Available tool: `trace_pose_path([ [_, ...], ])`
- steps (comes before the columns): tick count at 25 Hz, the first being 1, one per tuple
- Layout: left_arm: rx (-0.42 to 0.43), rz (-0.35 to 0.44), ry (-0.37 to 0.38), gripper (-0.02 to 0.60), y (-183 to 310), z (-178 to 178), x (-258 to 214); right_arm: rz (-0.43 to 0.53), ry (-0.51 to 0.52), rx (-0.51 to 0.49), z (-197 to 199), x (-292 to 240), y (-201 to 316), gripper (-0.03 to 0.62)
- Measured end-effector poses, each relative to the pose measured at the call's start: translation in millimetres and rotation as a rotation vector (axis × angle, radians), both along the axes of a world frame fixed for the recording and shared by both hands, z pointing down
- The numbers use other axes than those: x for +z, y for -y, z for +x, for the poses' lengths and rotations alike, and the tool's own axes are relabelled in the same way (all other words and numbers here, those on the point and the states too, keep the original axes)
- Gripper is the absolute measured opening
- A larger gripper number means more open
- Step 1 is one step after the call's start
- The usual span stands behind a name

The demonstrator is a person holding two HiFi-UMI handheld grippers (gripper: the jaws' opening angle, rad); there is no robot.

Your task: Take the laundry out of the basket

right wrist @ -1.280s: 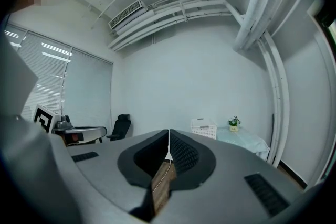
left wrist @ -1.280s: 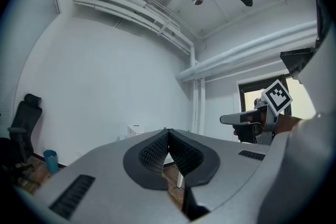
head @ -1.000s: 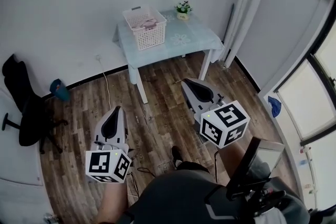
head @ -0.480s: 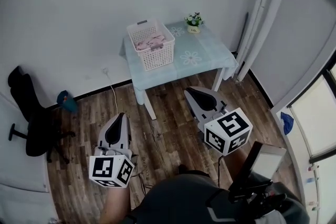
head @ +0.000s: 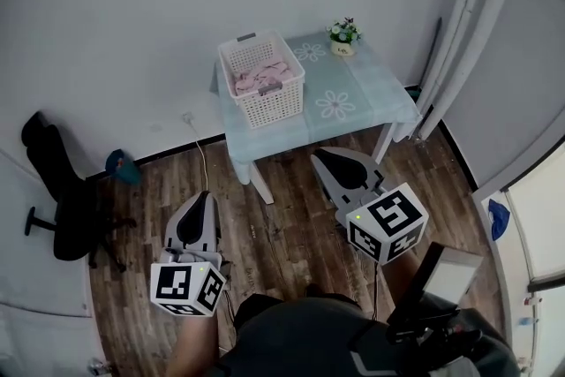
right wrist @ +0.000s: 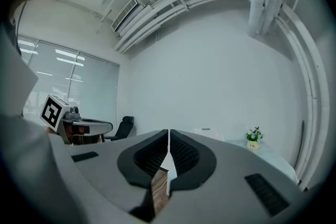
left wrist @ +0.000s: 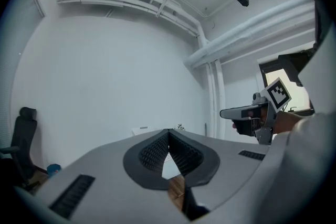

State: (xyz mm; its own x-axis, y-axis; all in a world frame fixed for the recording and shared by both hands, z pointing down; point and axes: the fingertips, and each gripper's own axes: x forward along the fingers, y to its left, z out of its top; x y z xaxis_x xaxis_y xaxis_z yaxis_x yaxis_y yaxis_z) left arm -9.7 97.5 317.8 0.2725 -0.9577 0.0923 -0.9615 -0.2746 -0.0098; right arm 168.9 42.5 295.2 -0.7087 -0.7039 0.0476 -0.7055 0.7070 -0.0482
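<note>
Closer now: white lattice basket (head: 275, 107), pink laundry (head: 259, 78); left gripper (head: 198, 199), right gripper (head: 322, 157), jaws together.

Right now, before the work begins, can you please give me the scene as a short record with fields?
Basket: white, on the table, near its left end
Laundry: pink pieces, inside the basket
Table: pale flower-print cloth; small potted plant at back corner
Left claw: shut, empty, above the floor, short of the table
Right claw: shut, empty, also short of the table
Chair: black, at left by the wall
</note>
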Motion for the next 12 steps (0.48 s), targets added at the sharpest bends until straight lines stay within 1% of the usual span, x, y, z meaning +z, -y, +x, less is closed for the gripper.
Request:
trace_pose_path([
  [3,-0.006,-0.009,0.005,0.008,18.5,-4.4,0.7,0.008,-0.015,-0.019,-4.1,-0.2,18.4,0.020],
  [7,0.002,-0.013,0.004,0.008,46.2,-12.7,2.9,-0.014,-0.045,-0.033,-17.4,7.6,44.9,0.020],
  [12,0.035,-0.002,-0.016,0.008,86.9,-32.9,4.8,-0.023,-0.059,-0.014,-42.7,12.0,75.1,0.020],
])
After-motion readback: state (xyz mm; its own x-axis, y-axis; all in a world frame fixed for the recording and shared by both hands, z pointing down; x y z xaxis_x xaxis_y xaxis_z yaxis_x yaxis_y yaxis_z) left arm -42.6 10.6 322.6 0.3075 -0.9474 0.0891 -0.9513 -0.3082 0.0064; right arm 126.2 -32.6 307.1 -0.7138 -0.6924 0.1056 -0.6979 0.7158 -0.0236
